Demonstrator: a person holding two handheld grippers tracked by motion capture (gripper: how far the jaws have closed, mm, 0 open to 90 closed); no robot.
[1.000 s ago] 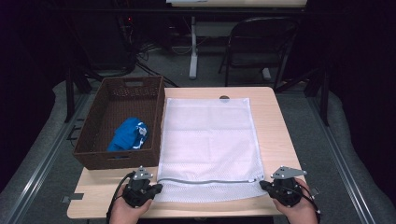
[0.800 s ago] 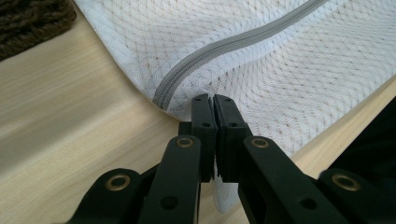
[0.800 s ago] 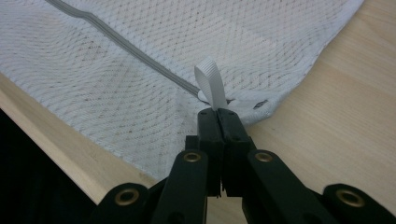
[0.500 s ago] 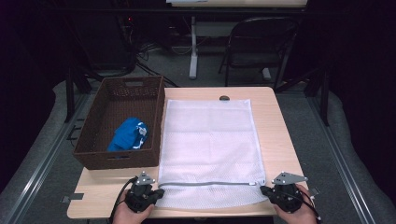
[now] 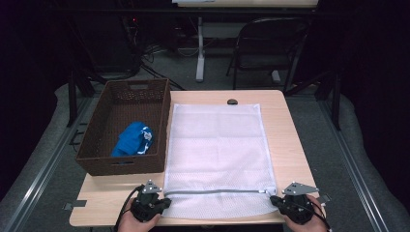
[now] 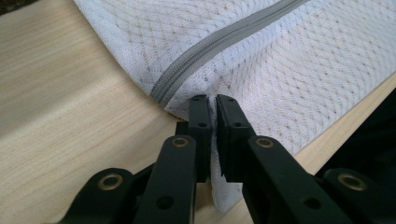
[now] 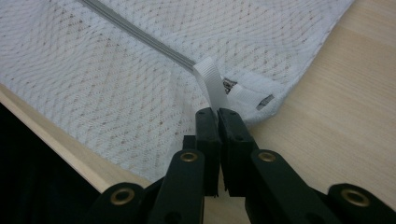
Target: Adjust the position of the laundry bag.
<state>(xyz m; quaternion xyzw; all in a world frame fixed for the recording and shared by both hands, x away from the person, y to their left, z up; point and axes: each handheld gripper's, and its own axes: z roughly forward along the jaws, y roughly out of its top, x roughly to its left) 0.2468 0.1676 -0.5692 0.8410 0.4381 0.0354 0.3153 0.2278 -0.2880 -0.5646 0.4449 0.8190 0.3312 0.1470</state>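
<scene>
1. L gripper [image 6: 212,100]: jaws nearly together, pinching a thin fold of white mesh at the bag's near-left corner, just below the zip end. Jaws have just been easing open a touch; mesh is between them, pads on it. Seen from the high view, the L gripper [image 5: 162,203] sits at the near-left table edge, hand under it.
2. R gripper [image 7: 217,112]: jaws nearly together on the white webbing tab [image 7: 208,84] at the bag's near-right corner, beside the zip's end. Also just eased open a touch; tab is between the pads. High view: R gripper [image 5: 276,199] at near-right edge.
3. Mesh laundry bag [image 5: 217,154]: lies flat on the wooden table [image 5: 290,140], centre to right, long side running near to far. Grey zip [image 5: 217,191] runs L-R across the near end, shut as far as I can tell. Near edge overhangs the table's near edge slightly.
4. Look of bag: white, see-through net w/ diamond weave, wood tone showing through; small labels at the near-right corner, text too small to read. Bag looks flat.
5. Containers: dark brown wicker basket [image 5: 96,140] on the far-left of table, touching or just beside the bag's left edge. Inside: one blue cloth item [image 5: 133,140], crumpled, toward the near-right part of the basket floor.
6. Vs earlier: both grippers sit slightly nearer the person, bag's near end pulled closer to the table edge, zip line straighter. Basket + blue cloth unmoved.
7. Small dark round thing [image 5: 232,101] at far table edge, just beyond the bag. Folding chair [image 5: 266,43] on the floor beyond.
</scene>
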